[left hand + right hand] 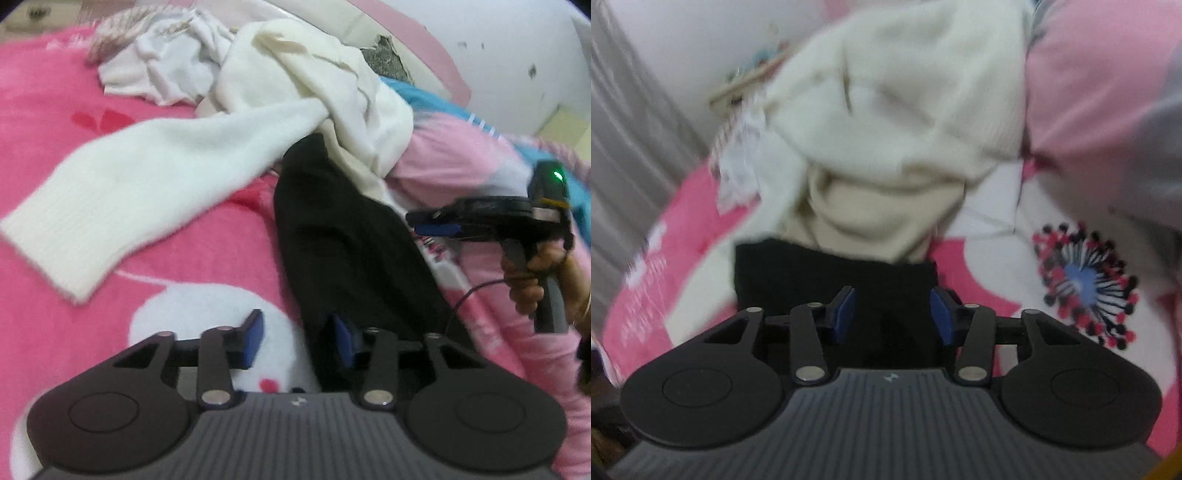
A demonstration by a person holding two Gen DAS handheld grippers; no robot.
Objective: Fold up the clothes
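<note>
step: grasp black garment [343,236] on bed [55,110] | left gripper [299,341], right gripper [892,314]: parted, apparently empty | advice: pinch opposite edges, lift evenly

A pink blanket [55,92] covers the whole bed surface. Printed on it, near its middle, is a large white patch [207,306] with a small red spot, and farther up sit two red heart shapes [103,120]. Toward the blanket's right side is a round print [1084,282] of red and black dots on spokes around a blue centre. Beyond the blanket's far edge runs a curved pink band [424,44], and behind that a white wall [517,44] with a few dark marks. A grey curtain [624,129] hangs past the blanket's left edge; a blurred wooden ledge [746,85] shows beside it.
</note>
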